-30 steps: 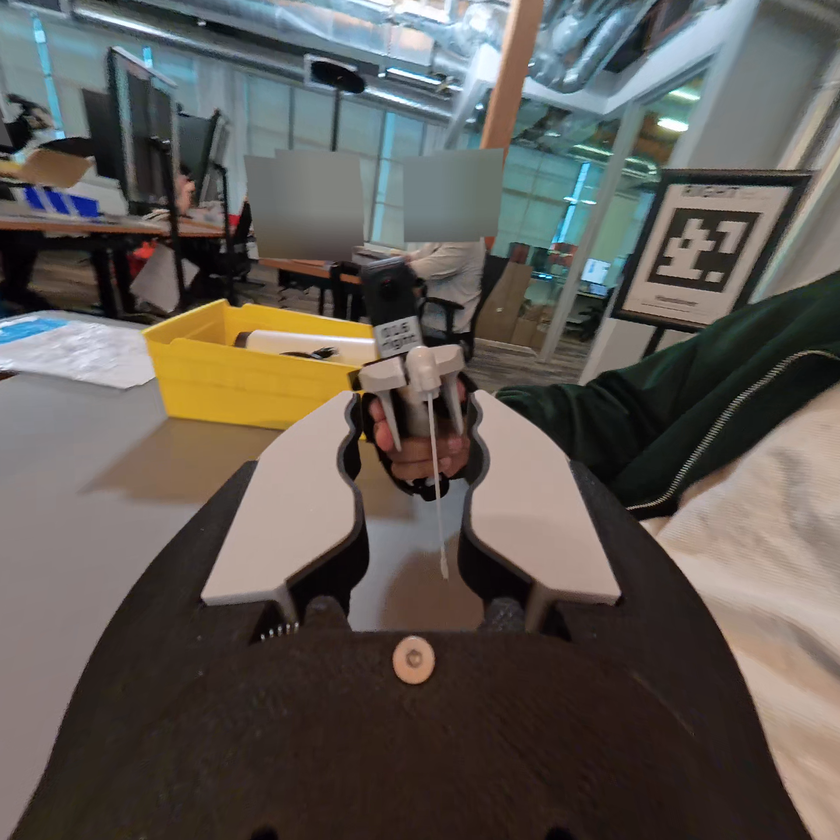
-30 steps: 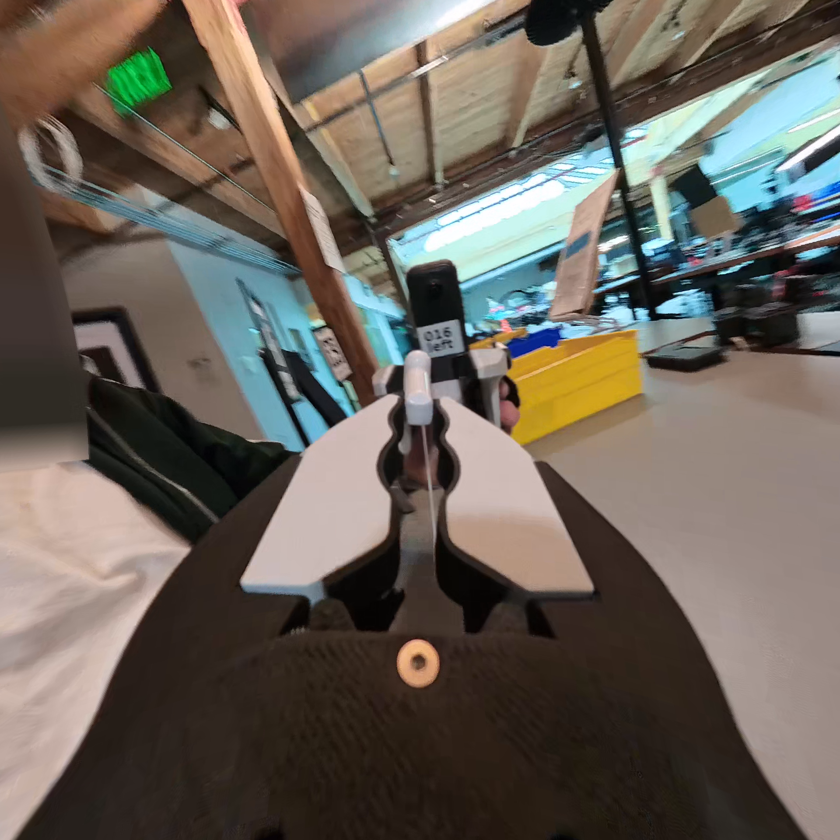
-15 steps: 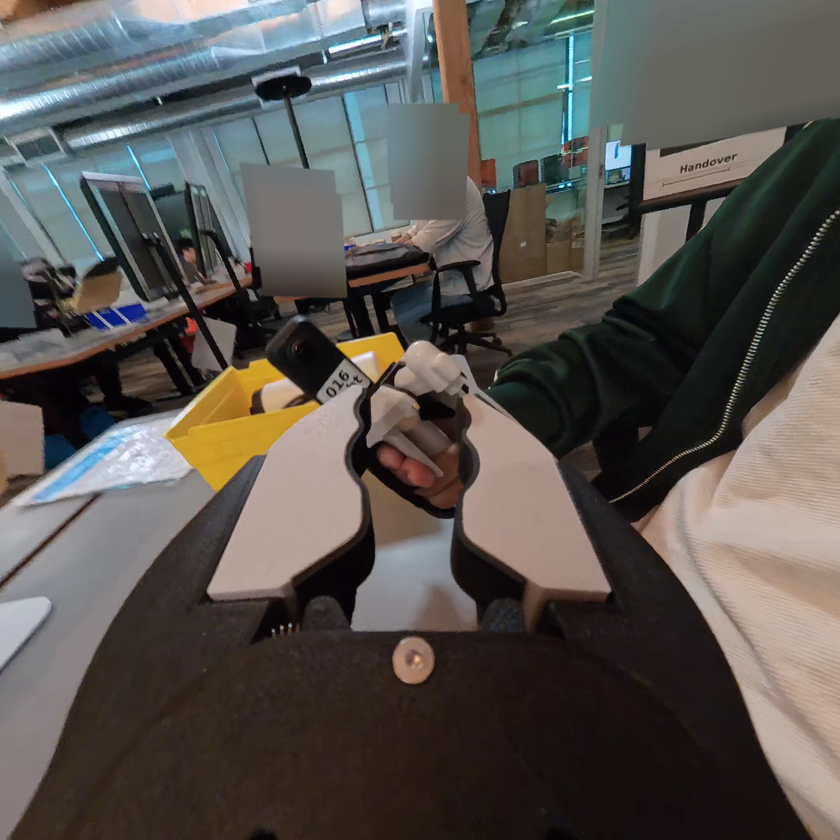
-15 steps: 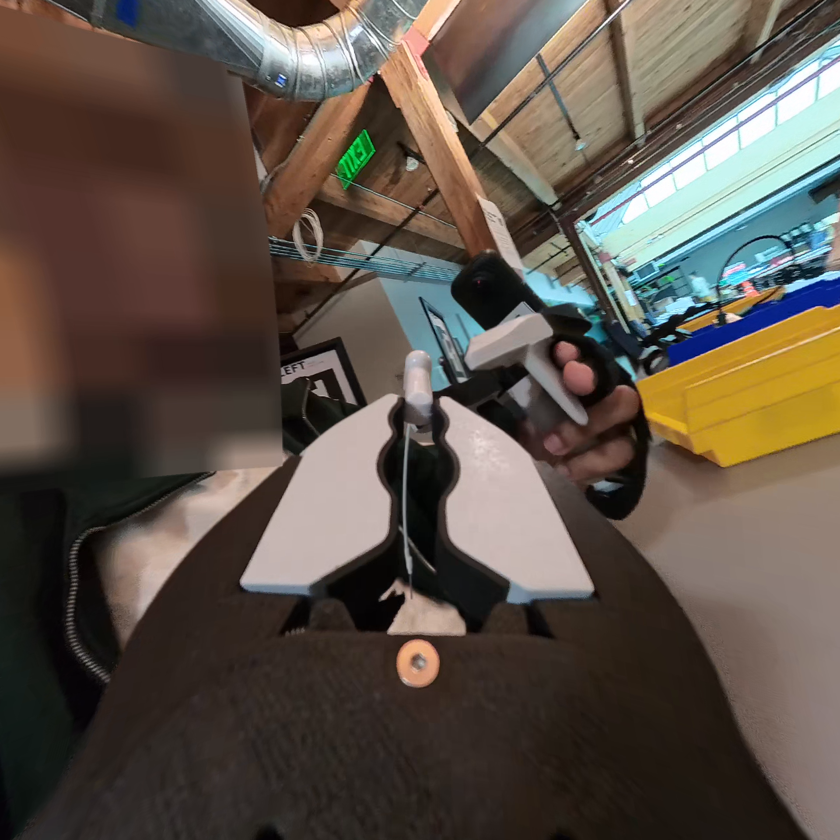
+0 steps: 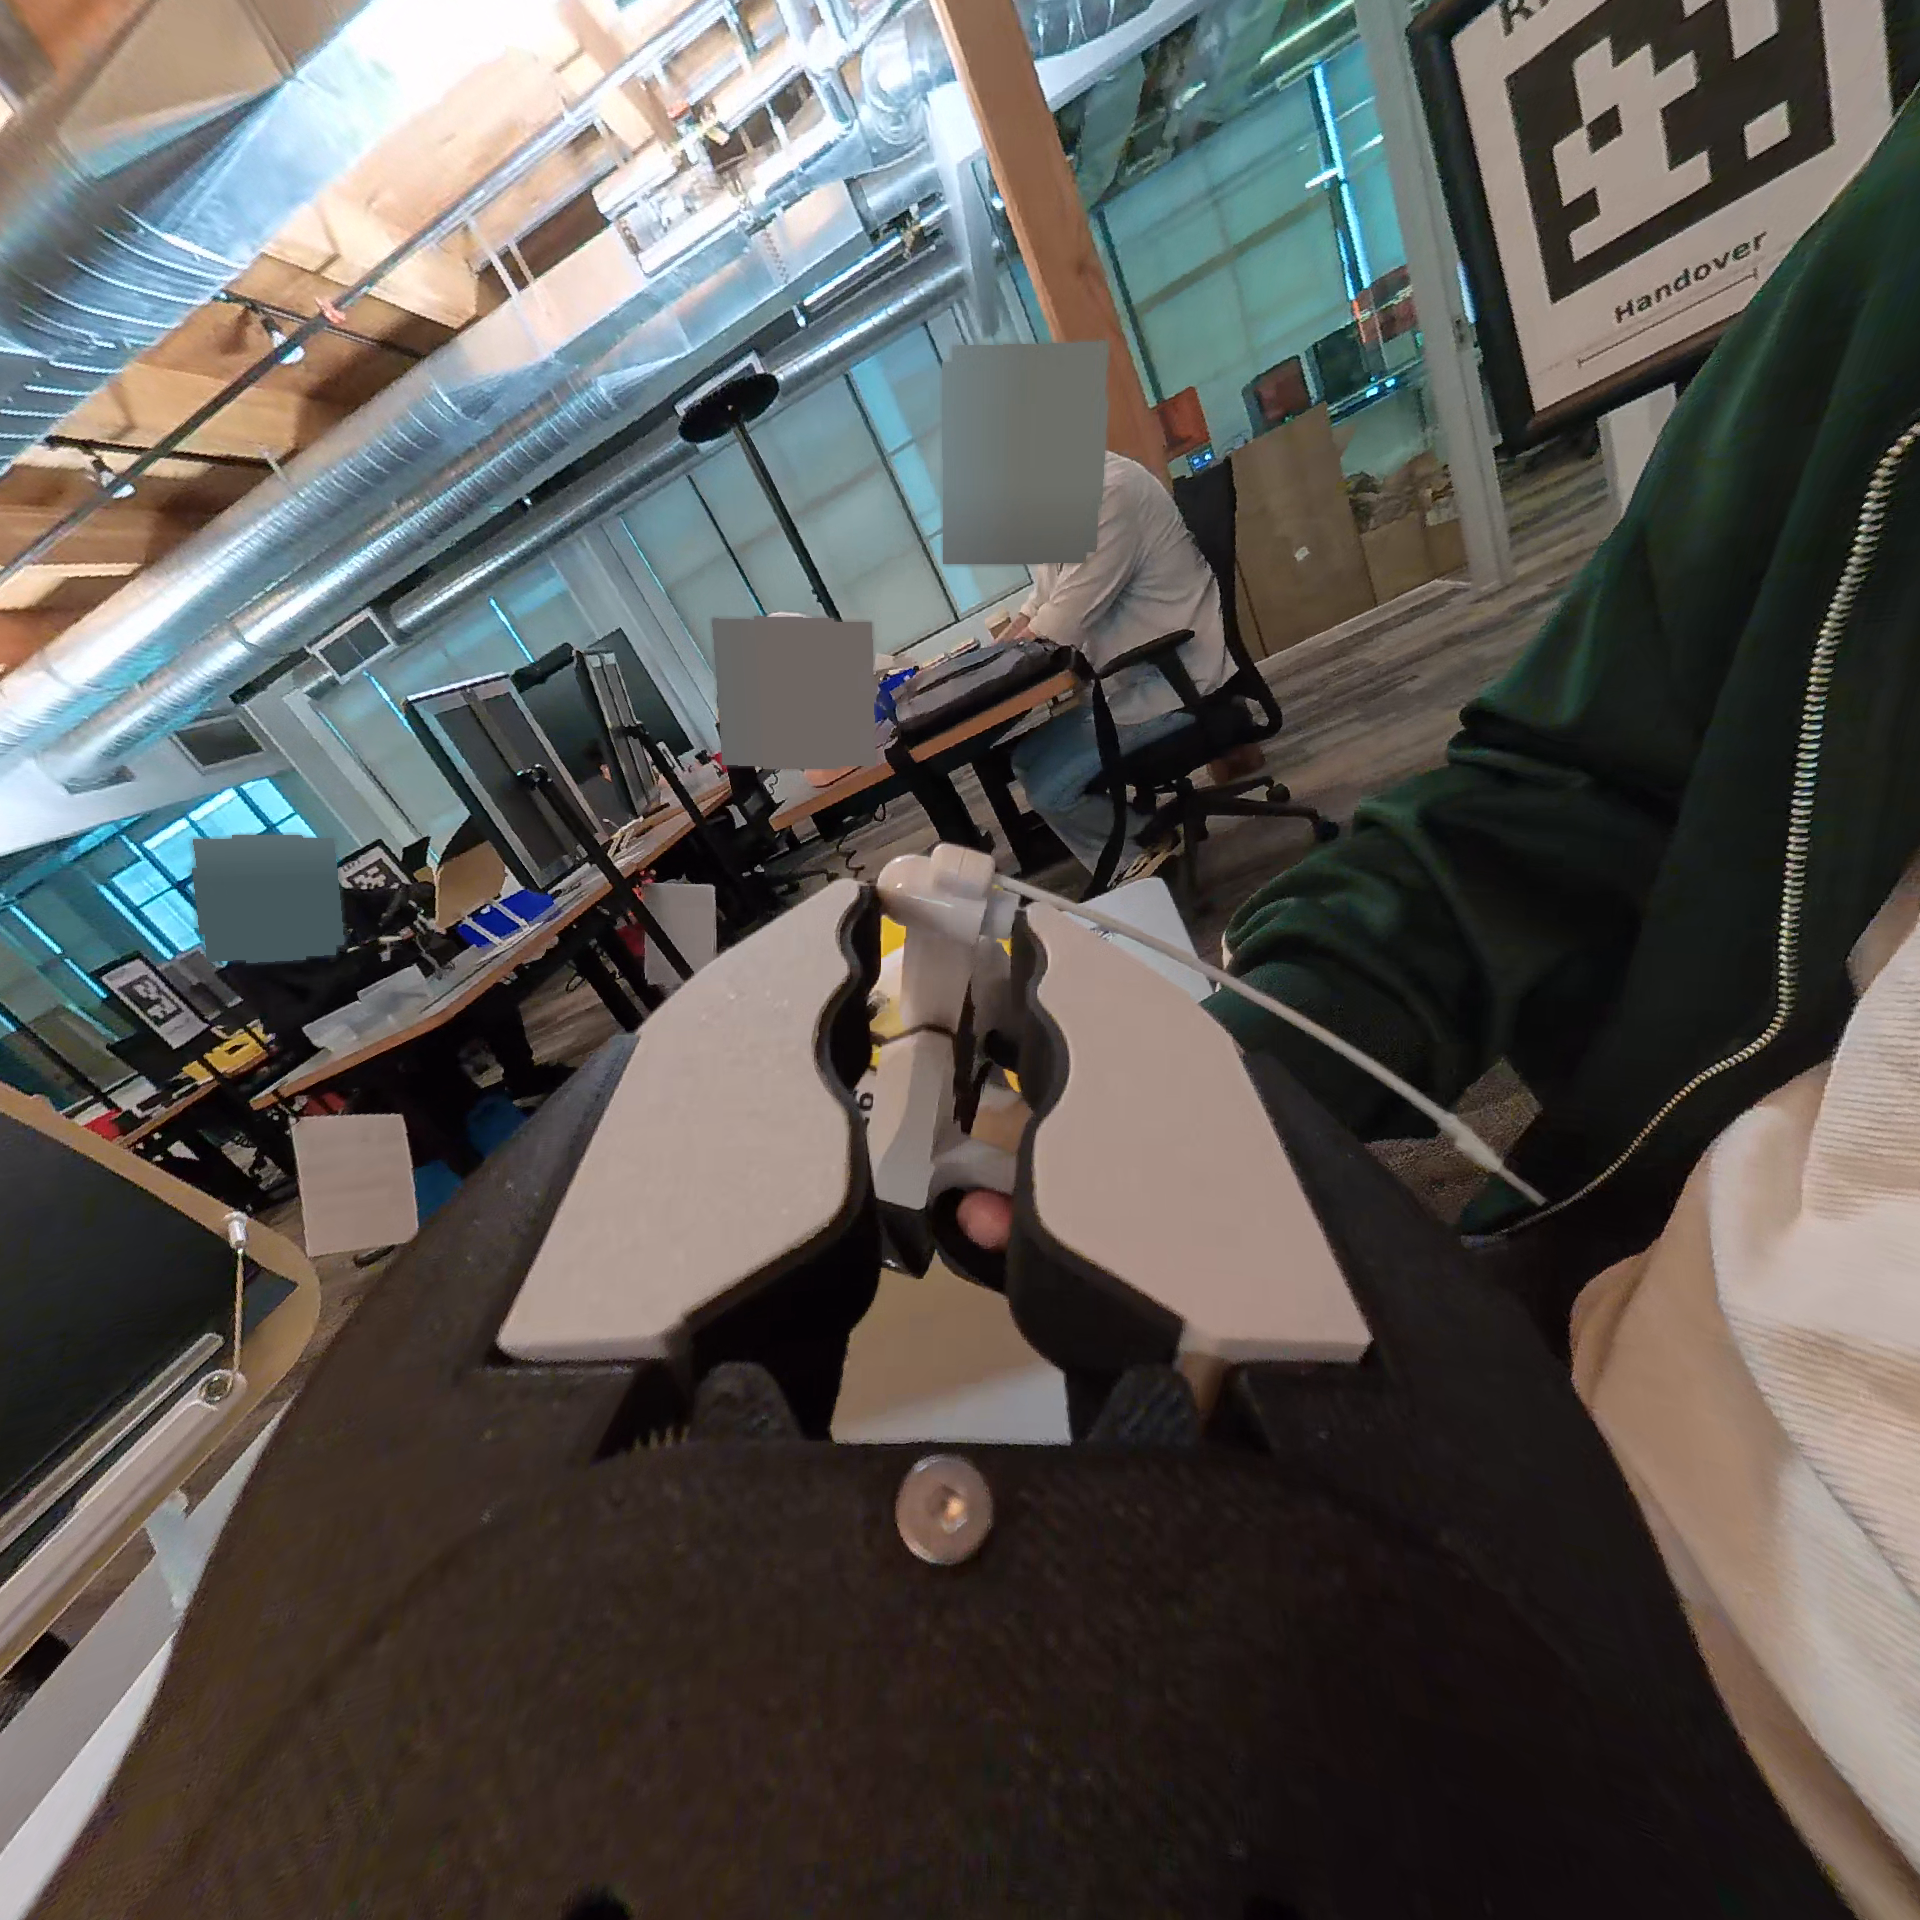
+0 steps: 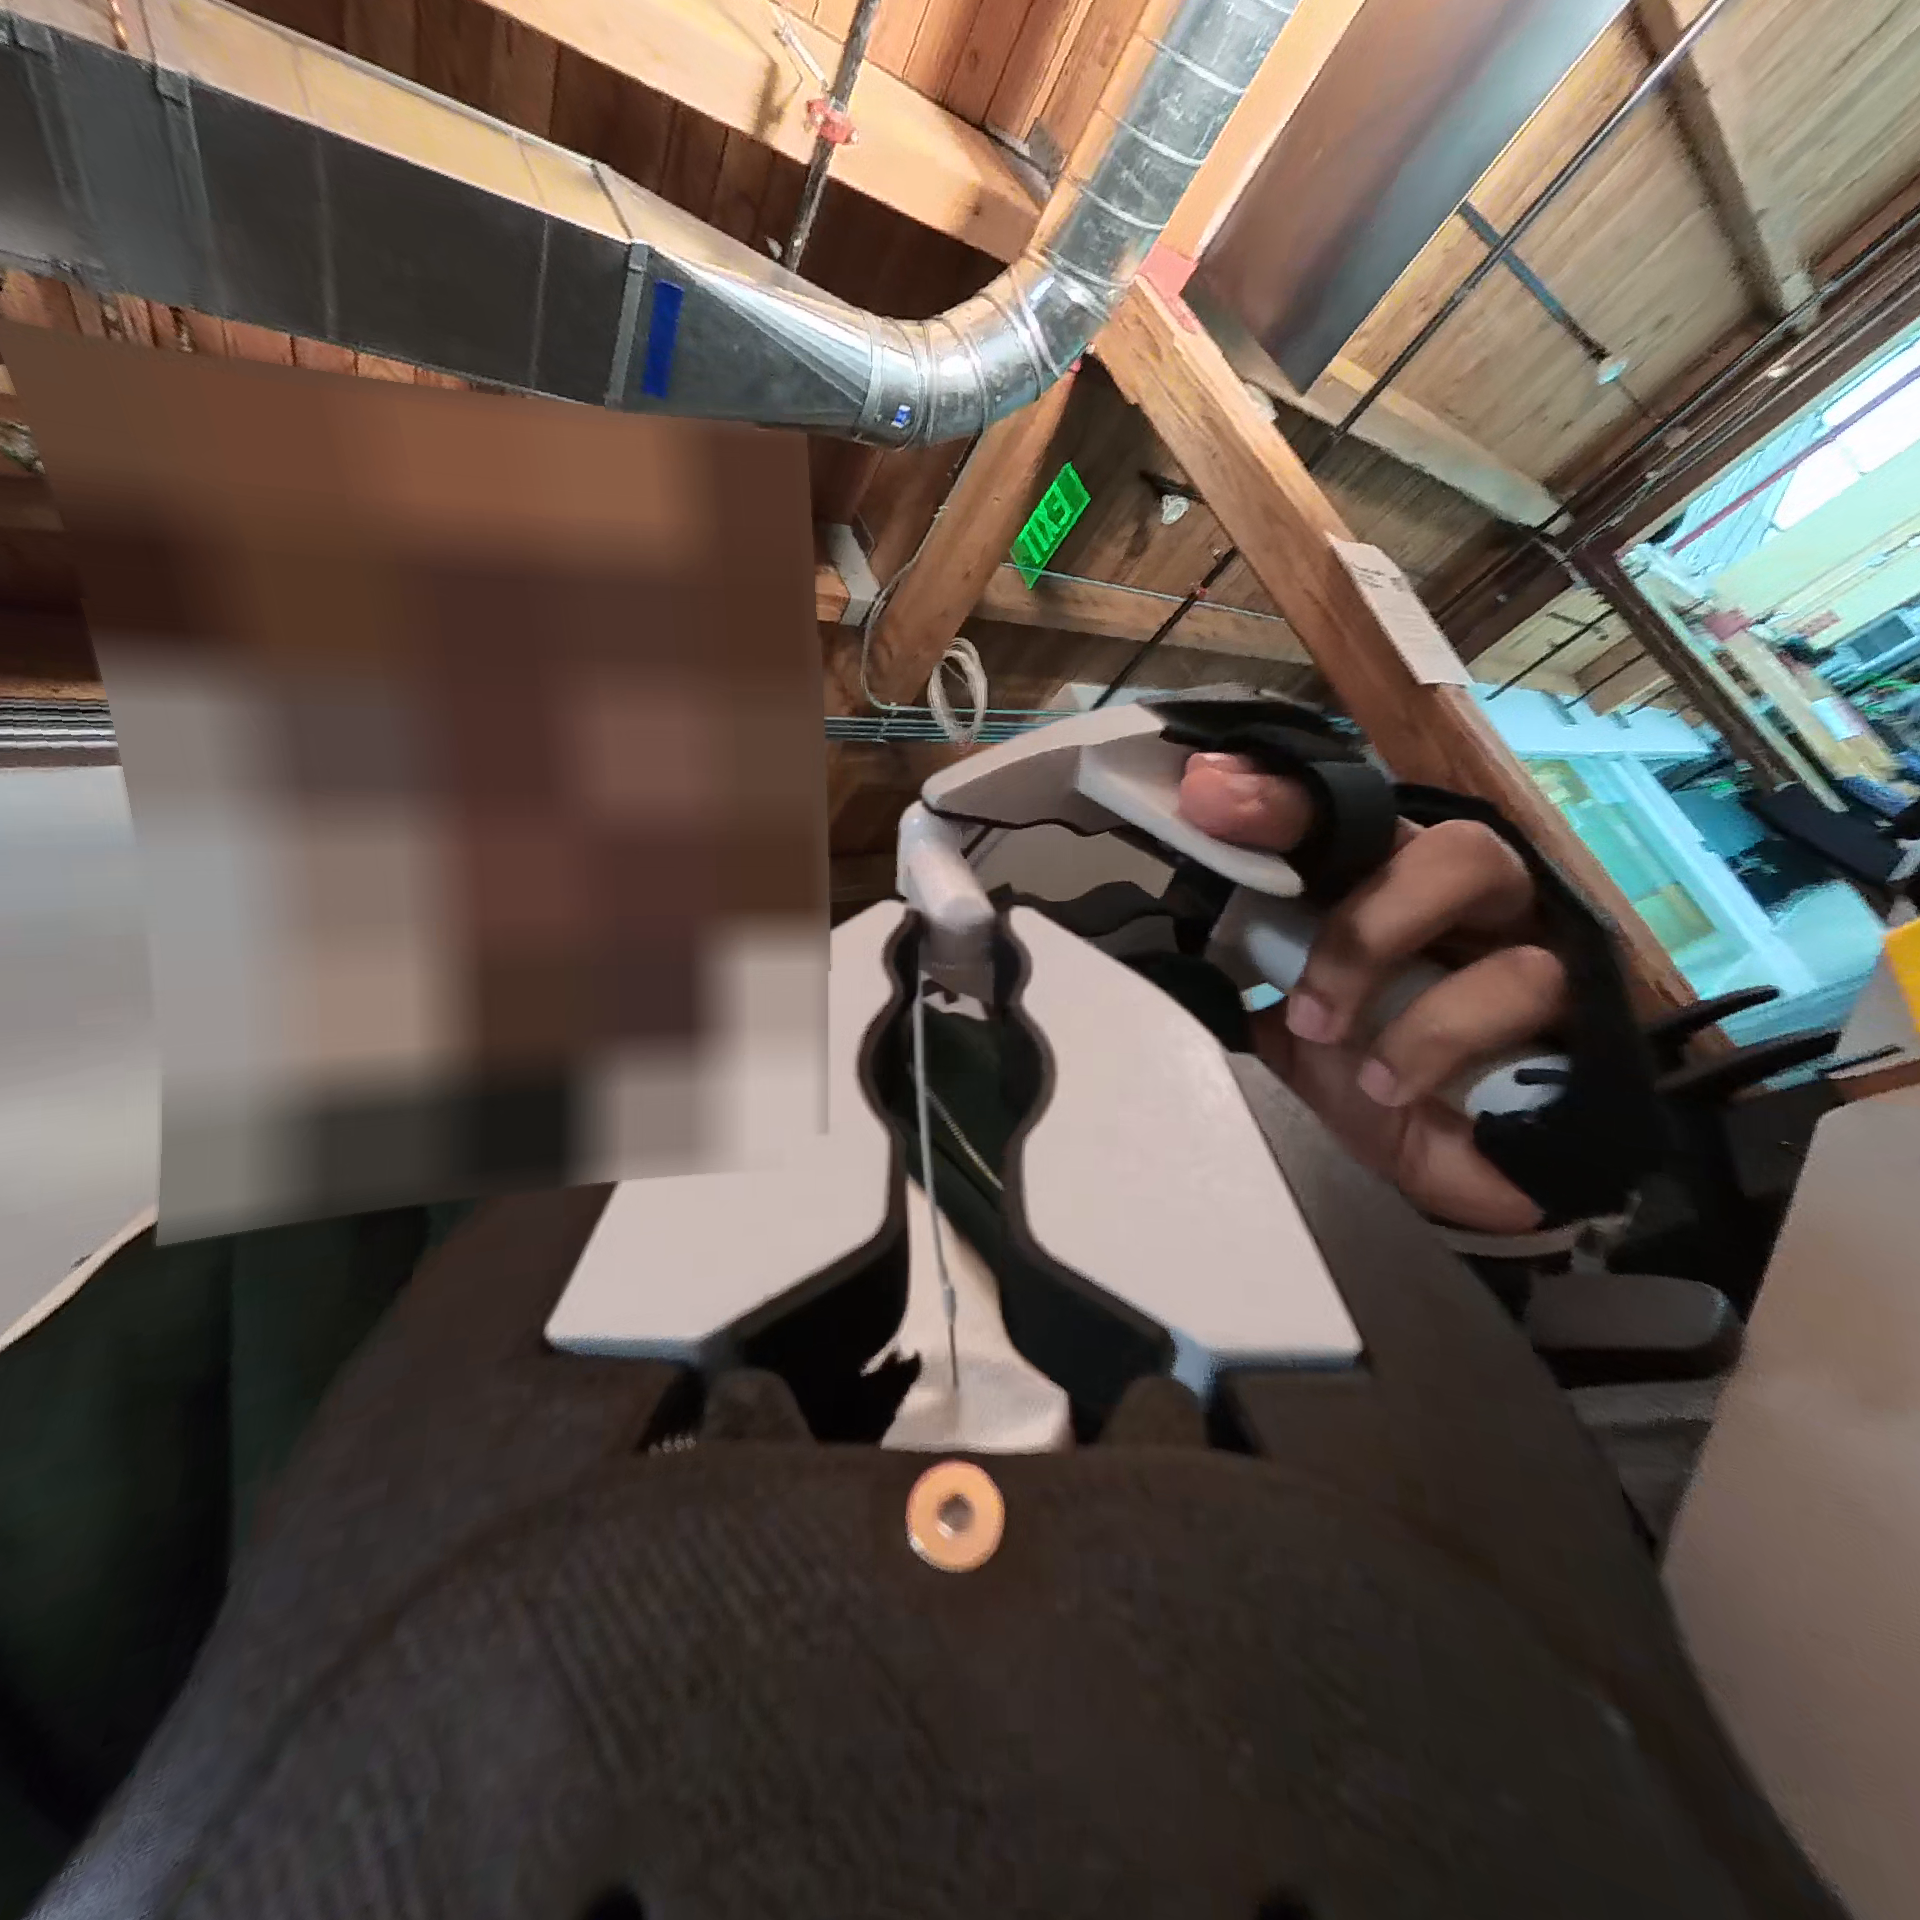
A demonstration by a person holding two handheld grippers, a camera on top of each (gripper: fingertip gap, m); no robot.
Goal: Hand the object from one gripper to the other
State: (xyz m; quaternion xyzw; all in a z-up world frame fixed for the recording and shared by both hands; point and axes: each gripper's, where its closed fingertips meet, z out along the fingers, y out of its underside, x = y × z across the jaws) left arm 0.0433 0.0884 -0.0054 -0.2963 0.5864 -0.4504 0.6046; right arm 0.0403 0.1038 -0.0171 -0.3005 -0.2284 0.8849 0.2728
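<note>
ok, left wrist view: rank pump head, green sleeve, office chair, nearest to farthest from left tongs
1. pump head, at the left tongs' tips.
2. green sleeve, just right.
3. office chair, far back, right of centre.

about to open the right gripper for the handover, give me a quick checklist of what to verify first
1. right gripper shut on the white-headed stick: ok.
2. left gripper tips at the stick's head: ok.
3. left gripper clamped firmly on the head: cannot tell, a gap shows between its fingers.
4. thin stem free inside the right gripper's gap: ok.
5. stem tip clear of the green jacket: cannot tell.
6. safe to open the right gripper now: not ok until item 3 is confirmed.
</note>
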